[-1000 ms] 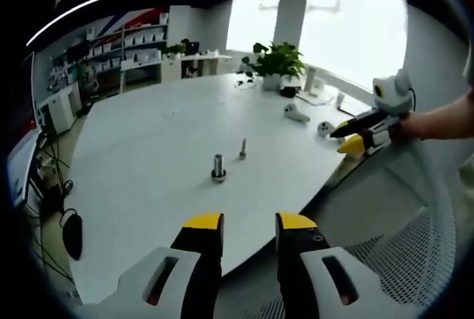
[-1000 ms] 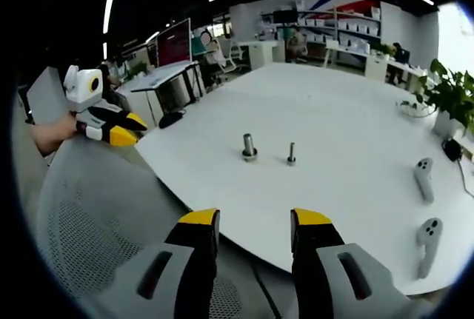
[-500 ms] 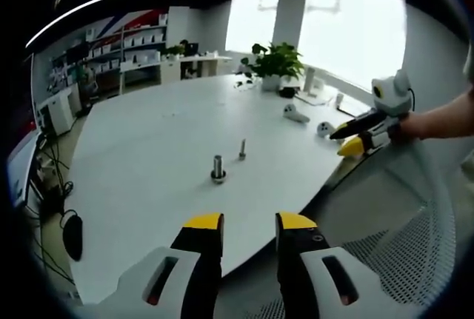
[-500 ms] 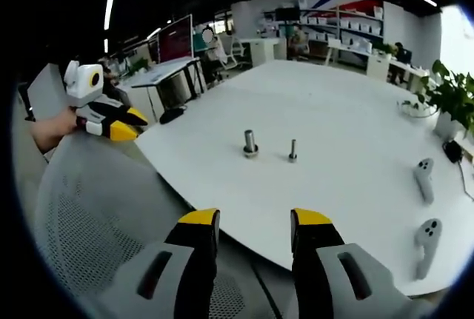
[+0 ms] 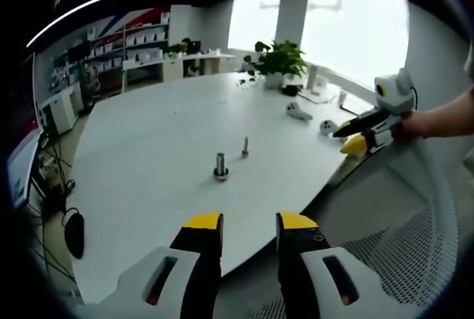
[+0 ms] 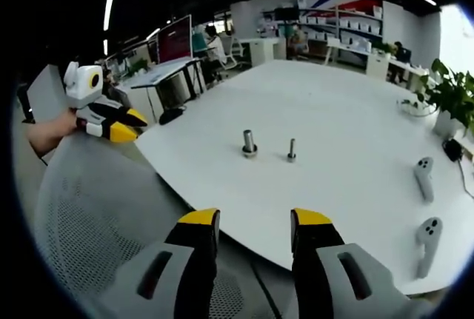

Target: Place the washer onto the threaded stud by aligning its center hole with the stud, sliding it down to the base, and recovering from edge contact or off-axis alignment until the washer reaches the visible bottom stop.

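On the white table [image 5: 148, 149] stands a thick metal stud [image 5: 221, 165] with a wider ring at its foot; whether that ring is the washer is too small to tell. A thinner threaded stud [image 5: 245, 146] stands just beyond it. In the right gripper view the thick stud [image 6: 249, 143] is left of the thin stud [image 6: 292, 149]. My left gripper [image 5: 249, 223] is open and holds nothing, well short of the table edge. My right gripper [image 6: 255, 219] is also open with nothing in it, off the table's edge. Each shows in the other's view: right gripper [image 5: 354, 135], left gripper [image 6: 122, 126], both held by a hand.
Two white hand controllers [image 6: 424, 175] [image 6: 428, 239] lie on the table's right side, with a potted plant [image 5: 278, 60] beyond them. A mesh chair back [image 6: 96, 223] sits between me and the table. Shelves and desks line the far wall.
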`<control>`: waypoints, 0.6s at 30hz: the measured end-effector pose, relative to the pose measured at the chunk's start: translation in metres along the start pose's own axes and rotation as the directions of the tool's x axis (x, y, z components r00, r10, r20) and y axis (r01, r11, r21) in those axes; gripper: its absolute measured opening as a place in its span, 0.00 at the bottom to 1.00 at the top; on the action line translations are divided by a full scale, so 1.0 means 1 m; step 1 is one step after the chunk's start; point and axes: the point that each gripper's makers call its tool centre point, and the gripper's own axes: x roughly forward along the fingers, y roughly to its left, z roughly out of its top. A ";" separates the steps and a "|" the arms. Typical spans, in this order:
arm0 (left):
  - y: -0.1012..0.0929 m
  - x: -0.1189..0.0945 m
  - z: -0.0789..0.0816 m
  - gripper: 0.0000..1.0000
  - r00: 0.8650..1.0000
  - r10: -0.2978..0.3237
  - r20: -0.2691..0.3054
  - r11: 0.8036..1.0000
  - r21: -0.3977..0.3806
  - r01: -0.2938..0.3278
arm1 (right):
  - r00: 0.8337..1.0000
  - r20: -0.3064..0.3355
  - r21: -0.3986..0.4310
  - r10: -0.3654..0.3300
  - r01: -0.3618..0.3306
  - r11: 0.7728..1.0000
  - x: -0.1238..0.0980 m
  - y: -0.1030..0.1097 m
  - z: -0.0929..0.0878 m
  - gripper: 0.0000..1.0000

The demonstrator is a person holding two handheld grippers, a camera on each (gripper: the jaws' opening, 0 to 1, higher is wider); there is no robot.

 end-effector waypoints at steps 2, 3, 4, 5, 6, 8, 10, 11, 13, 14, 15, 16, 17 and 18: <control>0.000 0.000 0.000 0.27 1.000 0.002 0.000 1.000 0.003 -0.002 | 1.000 0.002 0.002 0.000 0.000 1.000 0.000 0.000 0.000 0.40; 0.000 0.000 0.000 0.27 1.000 0.003 0.000 1.000 0.003 -0.003 | 1.000 0.003 0.004 0.001 -0.001 1.000 0.001 0.000 0.001 0.40; 0.001 0.000 0.000 0.27 1.000 0.006 0.001 1.000 0.004 -0.006 | 1.000 0.003 0.007 0.003 -0.003 1.000 0.001 0.001 0.001 0.40; 0.001 0.000 0.001 0.26 1.000 0.008 0.003 1.000 0.003 -0.008 | 1.000 0.003 0.009 0.004 -0.004 1.000 0.001 0.001 0.001 0.40; 0.002 0.000 0.001 0.26 1.000 0.011 0.005 1.000 0.001 -0.011 | 1.000 0.004 0.009 0.006 -0.006 1.000 0.001 0.001 0.001 0.40; 0.003 -0.001 0.001 0.26 1.000 0.015 0.005 1.000 -0.001 -0.015 | 1.000 0.005 0.007 0.008 -0.008 1.000 0.001 0.002 0.001 0.40; 0.002 0.000 0.000 0.26 1.000 0.014 0.000 1.000 0.000 -0.014 | 1.000 0.009 0.007 0.005 -0.005 1.000 0.000 0.001 0.002 0.40; 0.002 0.000 0.000 0.26 1.000 0.014 -0.001 1.000 0.000 -0.014 | 1.000 0.012 0.008 0.004 -0.004 1.000 0.000 0.001 0.002 0.40; 0.001 0.000 0.000 0.26 1.000 0.006 -0.003 1.000 0.003 -0.006 | 1.000 0.025 0.017 0.005 -0.005 1.000 0.000 0.001 0.003 0.40; 0.000 0.000 0.000 0.27 1.000 0.004 -0.002 1.000 0.004 -0.003 | 0.999 0.031 0.020 0.005 -0.006 1.000 -0.001 0.001 0.004 0.40; 0.000 0.000 0.001 0.27 1.000 0.001 0.004 1.000 0.006 -0.001 | 0.999 0.034 0.020 0.005 -0.006 1.000 -0.001 0.001 0.005 0.40; 0.000 0.000 0.001 0.27 1.000 0.000 0.006 1.000 0.006 0.000 | 0.999 0.036 0.020 0.007 -0.007 1.000 -0.001 0.001 0.005 0.40; 0.000 0.000 0.001 0.27 1.000 0.001 0.003 1.000 0.004 -0.001 | 0.999 0.036 0.019 0.008 -0.009 1.000 -0.001 0.002 0.005 0.40; 0.000 0.000 0.000 0.27 1.000 0.001 -0.001 1.000 0.004 -0.001 | 0.999 0.034 0.018 0.009 -0.010 1.000 -0.001 0.002 0.005 0.40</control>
